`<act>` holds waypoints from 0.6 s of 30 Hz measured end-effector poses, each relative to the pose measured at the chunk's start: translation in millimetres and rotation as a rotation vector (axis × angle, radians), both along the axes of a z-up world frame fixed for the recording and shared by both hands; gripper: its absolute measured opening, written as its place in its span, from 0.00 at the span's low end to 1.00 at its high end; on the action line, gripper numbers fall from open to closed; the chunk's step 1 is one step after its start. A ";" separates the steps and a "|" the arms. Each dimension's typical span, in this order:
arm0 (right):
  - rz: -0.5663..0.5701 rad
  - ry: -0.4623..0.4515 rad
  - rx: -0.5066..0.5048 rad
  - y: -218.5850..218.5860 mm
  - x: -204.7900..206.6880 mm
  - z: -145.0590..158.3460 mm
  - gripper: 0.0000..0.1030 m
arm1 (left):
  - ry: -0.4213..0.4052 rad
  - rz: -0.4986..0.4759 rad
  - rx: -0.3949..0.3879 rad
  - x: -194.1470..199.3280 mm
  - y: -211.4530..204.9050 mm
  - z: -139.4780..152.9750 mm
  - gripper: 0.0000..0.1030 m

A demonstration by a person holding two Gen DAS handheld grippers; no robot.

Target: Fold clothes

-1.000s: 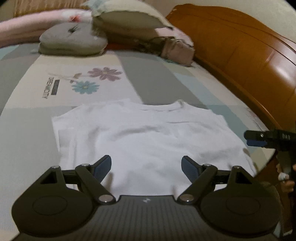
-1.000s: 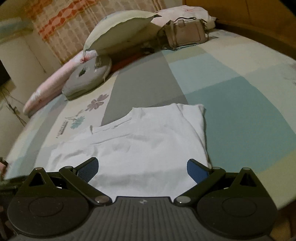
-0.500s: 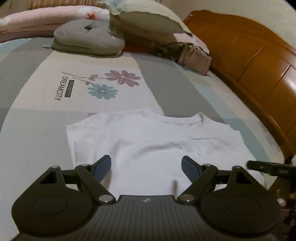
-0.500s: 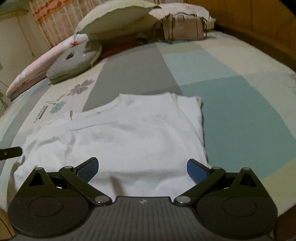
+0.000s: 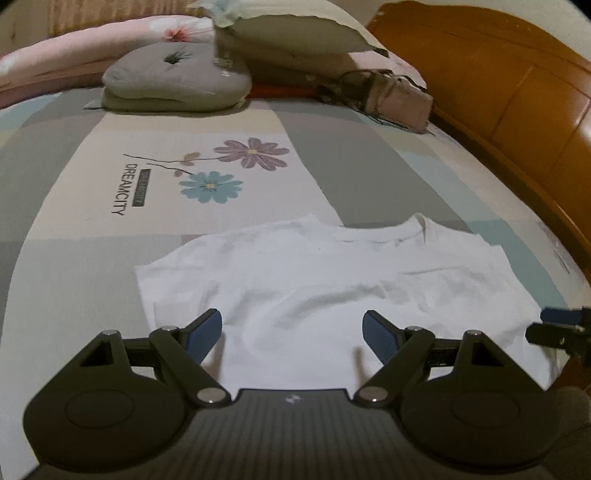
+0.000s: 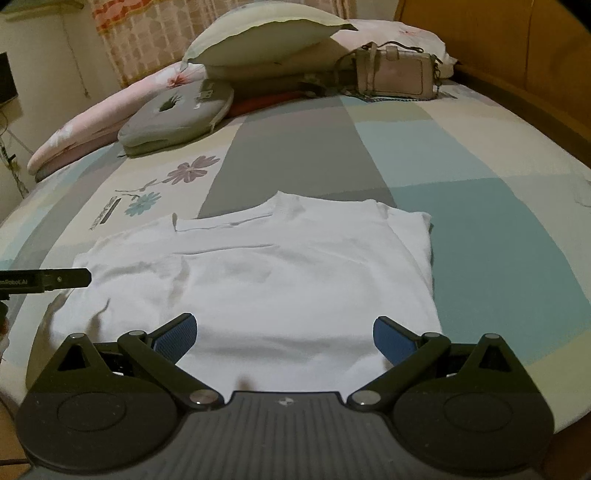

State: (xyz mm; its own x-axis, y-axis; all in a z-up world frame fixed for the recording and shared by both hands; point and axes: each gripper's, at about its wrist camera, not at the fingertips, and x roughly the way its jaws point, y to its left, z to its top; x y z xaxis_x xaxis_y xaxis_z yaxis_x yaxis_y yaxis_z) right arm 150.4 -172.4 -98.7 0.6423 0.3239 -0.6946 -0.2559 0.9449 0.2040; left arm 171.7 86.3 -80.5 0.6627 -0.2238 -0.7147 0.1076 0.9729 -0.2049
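A white T-shirt (image 5: 325,280) (image 6: 258,273) lies flat on the bed with its sleeves folded in and its collar toward the pillows. My left gripper (image 5: 291,332) hovers open over the shirt's near hem, nothing between its blue pads. Over the same hem, further right, my right gripper (image 6: 284,336) is open and empty too. The right gripper's finger (image 5: 554,325) shows at the right edge of the left wrist view. A finger of the left gripper (image 6: 48,278) shows at the left edge of the right wrist view.
The patchwork bedspread (image 5: 122,155) has a flower print and lettering. At the far end lie a grey round cushion (image 5: 173,77), pillows (image 6: 266,37) and a beige handbag (image 6: 395,70). A wooden headboard (image 5: 517,96) runs along the right side. A curtain (image 6: 147,33) hangs behind.
Both grippers have shifted sideways along the shirt's near edge, and the right one has rolled level. Their jaws have stayed open. The shirt has not moved.
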 end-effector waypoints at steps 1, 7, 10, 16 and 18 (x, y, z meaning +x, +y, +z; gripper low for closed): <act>0.005 -0.001 -0.002 1.8 -0.3 0.4 1.00 | 0.011 0.000 0.005 1.4 -0.5 -2.6 0.81; 0.026 -0.017 -0.032 8.4 -5.3 4.6 1.00 | 0.033 0.023 0.008 1.5 3.3 -8.0 0.81; 0.029 -0.025 -0.040 10.4 -6.7 6.6 1.00 | -0.003 0.015 -0.009 -7.9 3.3 5.0 0.81; 0.049 -0.010 -0.043 19.3 -6.3 2.2 1.00 | -0.017 -0.046 -0.055 -27.0 -5.9 12.1 0.81; 0.060 -0.007 -0.047 22.8 -6.8 0.8 1.00 | 0.020 -0.055 -0.083 -28.7 -6.2 1.5 0.81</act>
